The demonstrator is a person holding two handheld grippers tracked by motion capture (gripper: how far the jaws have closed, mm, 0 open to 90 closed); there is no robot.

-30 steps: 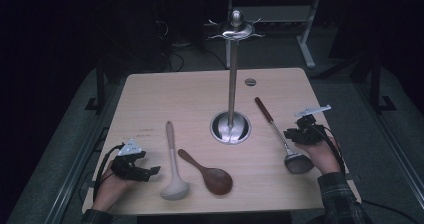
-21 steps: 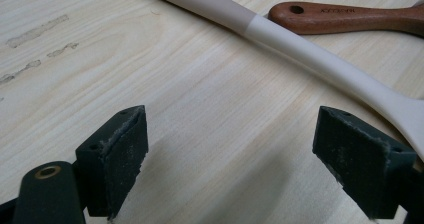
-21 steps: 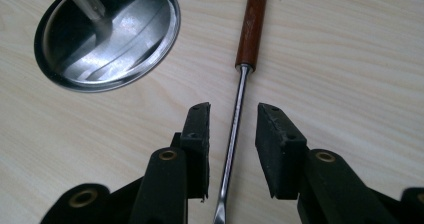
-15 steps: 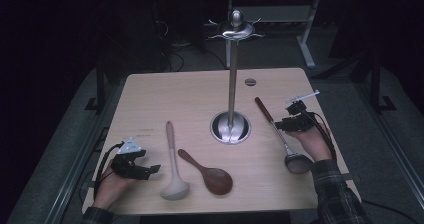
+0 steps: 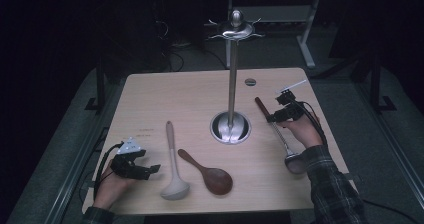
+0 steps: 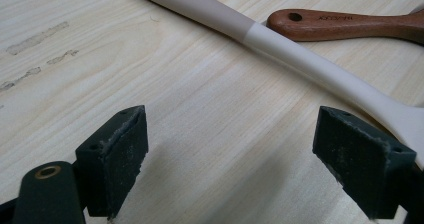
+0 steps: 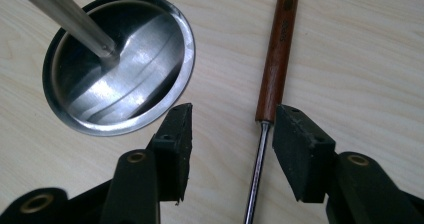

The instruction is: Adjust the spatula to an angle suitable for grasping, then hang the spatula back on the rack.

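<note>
**Right gripper view: jaws straddle the ladle handle, no grip yet**

Right gripper [image 7: 230,134] jaws have just been opening; the metal ladle [image 7: 274,59] lies on the table [image 7: 360,44], its shaft between the pads, untouched, wooden grip running to upper centre of frame. Stand [image 7: 117,64] base sits at upper left. Judgement: lower squarely, close on the wood rather than the slick shaft. Left gripper [image 6: 230,159] rests open, empty, at lower left of the high view.

In the right gripper view the ladle [image 7: 274,69] has its steel shaft cut off by the bottom edge, so its bowl is out of frame. The stand's pole [image 7: 65,16] leaves at the upper left. In the left gripper view the wooden spoon [image 6: 345,25] runs off the right edge.
</note>
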